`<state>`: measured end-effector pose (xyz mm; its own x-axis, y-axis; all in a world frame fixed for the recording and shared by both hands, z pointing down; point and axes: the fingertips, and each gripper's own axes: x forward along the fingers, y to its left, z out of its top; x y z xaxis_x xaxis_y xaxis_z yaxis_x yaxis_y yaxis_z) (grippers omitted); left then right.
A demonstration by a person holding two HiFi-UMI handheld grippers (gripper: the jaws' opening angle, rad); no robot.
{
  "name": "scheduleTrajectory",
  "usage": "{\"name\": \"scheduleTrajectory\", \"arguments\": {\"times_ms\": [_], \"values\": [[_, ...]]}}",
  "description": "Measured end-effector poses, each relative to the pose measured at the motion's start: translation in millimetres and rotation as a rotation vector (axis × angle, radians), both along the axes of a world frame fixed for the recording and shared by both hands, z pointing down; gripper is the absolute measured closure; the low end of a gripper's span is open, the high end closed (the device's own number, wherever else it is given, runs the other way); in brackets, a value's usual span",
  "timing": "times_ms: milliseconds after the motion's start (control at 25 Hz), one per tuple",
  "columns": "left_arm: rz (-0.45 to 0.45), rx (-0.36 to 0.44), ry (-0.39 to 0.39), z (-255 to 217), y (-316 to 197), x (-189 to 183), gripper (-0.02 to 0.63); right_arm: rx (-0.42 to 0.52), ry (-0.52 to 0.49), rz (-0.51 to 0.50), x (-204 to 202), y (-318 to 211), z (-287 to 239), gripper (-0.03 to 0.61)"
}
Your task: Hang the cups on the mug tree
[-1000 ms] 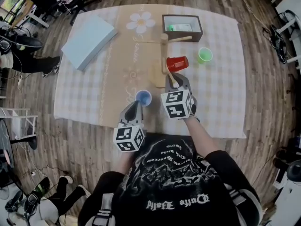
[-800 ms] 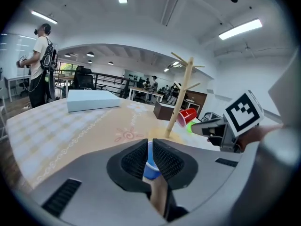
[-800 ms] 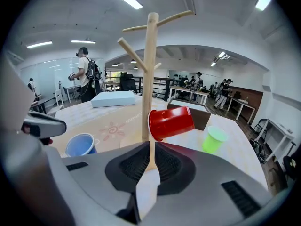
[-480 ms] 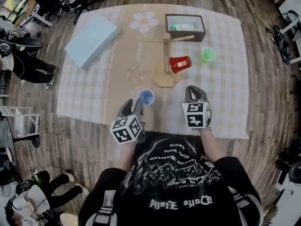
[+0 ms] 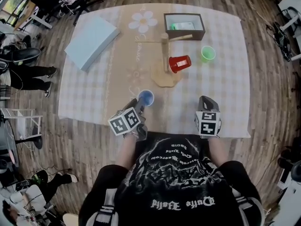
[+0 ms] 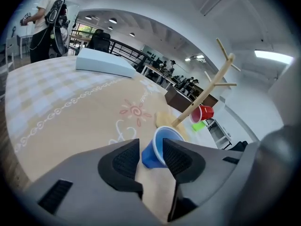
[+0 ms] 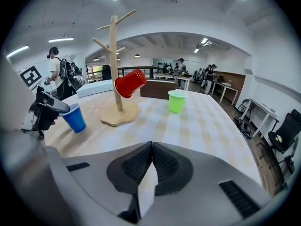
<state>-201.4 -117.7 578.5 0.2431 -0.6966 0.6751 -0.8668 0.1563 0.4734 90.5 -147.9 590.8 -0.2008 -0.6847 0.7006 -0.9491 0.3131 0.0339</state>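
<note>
A blue cup (image 5: 145,98) stands upright on the cloth near the table's front edge. My left gripper (image 5: 137,103) is right behind it. In the left gripper view its jaws (image 6: 151,154) have just been opening; they stand open with the blue cup (image 6: 157,147) at their tips, and the pads do not press it. The wooden mug tree (image 5: 164,46) carries a red cup (image 5: 179,63) on a peg. A green cup (image 5: 207,54) stands to its right. My right gripper (image 5: 207,100) is at the front right; its jaws (image 7: 151,147) have just been closing and are shut on nothing.
A brown open box (image 5: 183,26) sits behind the tree, and a pale blue flat box (image 5: 91,40) lies at the back left. People stand beyond the table's left side. The table's front edge (image 5: 155,128) runs just below both grippers.
My right gripper has drawn back from the red cup to the front right edge, and the cup stays on its peg. My left gripper has rolled, opened and edged up to the blue cup.
</note>
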Motion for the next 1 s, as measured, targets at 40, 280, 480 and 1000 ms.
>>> {"name": "scheduleTrajectory", "arguments": {"times_ms": [40, 280, 480, 1000], "values": [[-0.005, -0.006, -0.002, 0.8, -0.2, 0.1, 0.452, -0.002, -0.001, 0.012, 4.8, 2.6, 0.9, 0.568], [-0.055, -0.041, -0.01, 5.0, -1.0, -3.2, 0.563, -0.019, -0.025, 0.056, 20.3, 6.4, 7.2, 0.568], [-0.066, -0.043, -0.014, 3.1, -4.3, -1.7, 0.566, -0.006, -0.037, 0.054, 17.0, 3.1, 4.1, 0.569], [-0.091, 0.092, -0.125, -61.4, -38.6, -13.8, 0.568, 0.004, 0.008, -0.016, 7.0, 5.6, -1.6, 0.569]]}}
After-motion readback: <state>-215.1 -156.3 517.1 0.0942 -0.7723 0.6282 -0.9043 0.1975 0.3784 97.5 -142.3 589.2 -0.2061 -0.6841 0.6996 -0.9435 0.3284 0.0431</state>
